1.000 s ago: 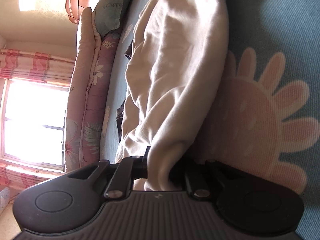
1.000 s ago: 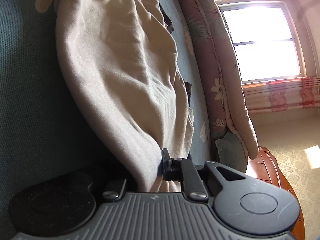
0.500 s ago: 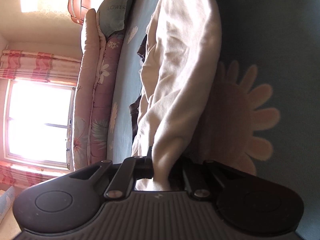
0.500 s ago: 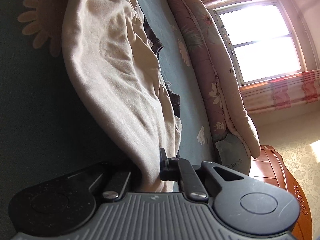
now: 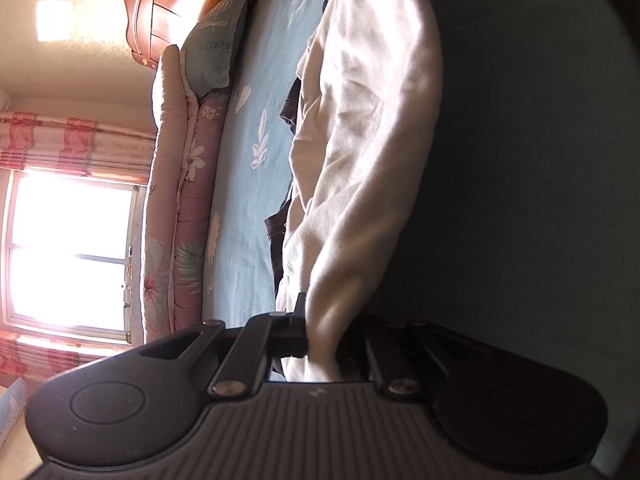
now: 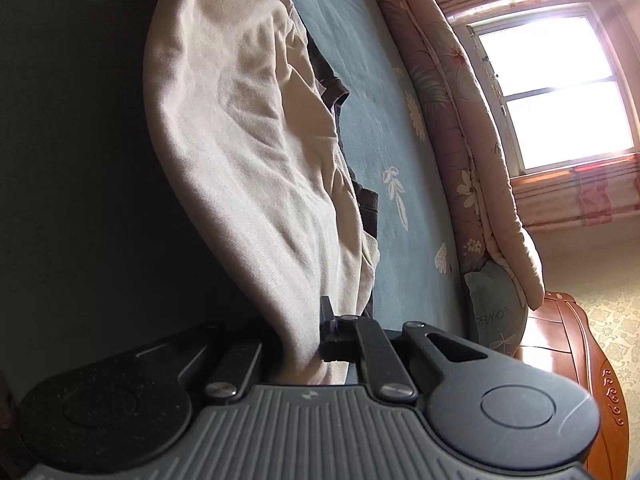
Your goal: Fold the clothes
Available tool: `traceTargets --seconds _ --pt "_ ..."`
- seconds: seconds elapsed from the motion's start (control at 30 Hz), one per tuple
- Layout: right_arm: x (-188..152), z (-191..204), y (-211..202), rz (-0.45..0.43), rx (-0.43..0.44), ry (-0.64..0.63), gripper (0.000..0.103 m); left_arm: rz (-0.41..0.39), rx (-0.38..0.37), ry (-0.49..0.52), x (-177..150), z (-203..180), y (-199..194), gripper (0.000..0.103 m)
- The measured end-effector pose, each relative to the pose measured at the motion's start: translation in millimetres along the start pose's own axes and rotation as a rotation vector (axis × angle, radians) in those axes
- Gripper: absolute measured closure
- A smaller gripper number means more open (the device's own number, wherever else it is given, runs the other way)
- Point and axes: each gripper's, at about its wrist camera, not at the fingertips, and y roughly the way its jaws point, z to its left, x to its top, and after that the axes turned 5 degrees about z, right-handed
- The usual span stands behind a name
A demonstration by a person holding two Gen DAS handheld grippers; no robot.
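A cream garment [image 5: 368, 128] hangs stretched between my two grippers above the blue bed sheet [image 5: 256, 128]. My left gripper [image 5: 320, 340] is shut on one end of it, the cloth bunched between the black fingers. In the right wrist view the same cream garment [image 6: 248, 152] runs up from my right gripper [image 6: 304, 340], which is shut on its other end. A dark garment [image 6: 332, 88] shows along the cream one's far edge, partly hidden behind it. The cloth's near side lies in shadow.
A rolled pink floral quilt [image 5: 176, 184] lies along the bed's far side, with a teal pillow [image 5: 216, 44] beside a wooden headboard [image 5: 180, 0]. A bright window [image 6: 552, 80] with pink curtains is beyond. The same wooden headboard [image 6: 568, 344] stands at the lower right.
Both grippers have risen and pulled back from the bed with the cream garment in them. The flower print on the sheet has left both views, and more bed and dark garment now show.
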Motion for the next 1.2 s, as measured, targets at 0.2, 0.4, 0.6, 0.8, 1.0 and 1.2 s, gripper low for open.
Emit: traceTargets --seconds 0.2,0.4,0.6,0.8,1.0,1.2 --pt "-9 27 -42 -0.002 0.047 0.017 0.094 -0.003 -0.037 -0.011 -11 -27 -41 0.099" --pt "-14 49 -45 0.023 0.1 0.031 0.094 0.012 -0.066 -0.033 -14 -49 -42 0.099" --pt "-15 55 -34 0.047 0.179 0.075 0.075 0.02 -0.178 -0.003 -22 -59 -44 0.091" --pt "-40 42 -43 0.062 0.307 0.149 0.04 0.037 -0.404 -0.165 -55 -24 -61 0.09" --pt "-81 4 -58 0.085 0.425 0.311 0.017 0.059 -0.623 -0.636 -98 63 -48 0.068" --pt "-94 -44 -46 0.034 0.459 0.607 0.013 0.026 -0.751 -1.08 -110 128 12 0.061"
